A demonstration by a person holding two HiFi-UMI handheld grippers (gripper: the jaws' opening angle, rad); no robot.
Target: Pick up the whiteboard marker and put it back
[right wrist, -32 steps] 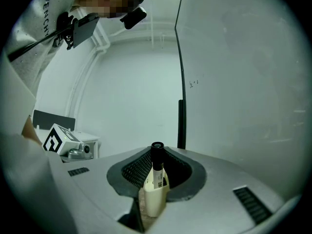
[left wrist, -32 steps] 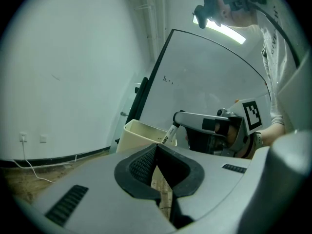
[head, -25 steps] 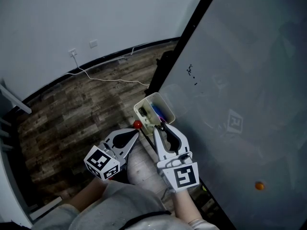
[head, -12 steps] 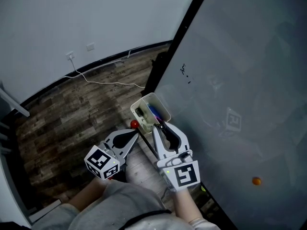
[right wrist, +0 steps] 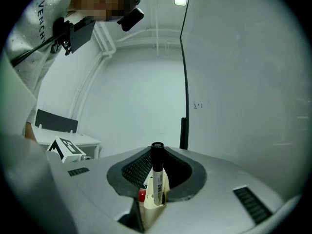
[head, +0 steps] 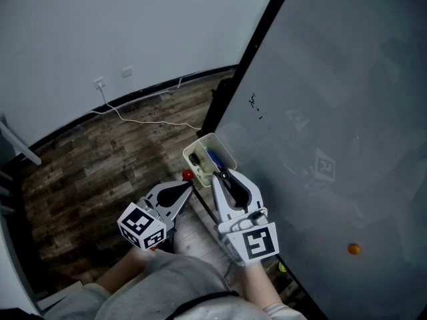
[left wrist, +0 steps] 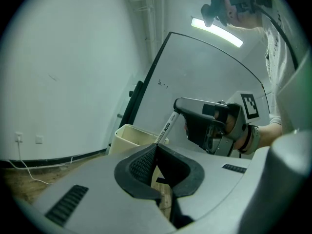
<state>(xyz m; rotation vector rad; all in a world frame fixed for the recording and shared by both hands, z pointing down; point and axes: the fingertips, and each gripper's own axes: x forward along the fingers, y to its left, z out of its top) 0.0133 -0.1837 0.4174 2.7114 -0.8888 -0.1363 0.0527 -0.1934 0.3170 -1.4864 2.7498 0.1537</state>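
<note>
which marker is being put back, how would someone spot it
Start at the big whiteboard and find the cream cup near its lower edge. By the cup, the right gripper clamps one marker in its jaws. It has a white barrel and black cap, unlike the blue pen sitting inside the cup.

white cable (head: 143,121) trails from wall socket (head: 100,84) across wood floor (head: 80,172)

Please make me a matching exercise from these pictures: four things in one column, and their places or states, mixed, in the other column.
1 whiteboard marker
2 cream tub
3 orange dot
4 left tongs

A shut, empty
B low on the whiteboard's open face
C gripped by the right tongs
D holds a blue pen

Pairs: 1-C, 2-D, 3-B, 4-A
</note>
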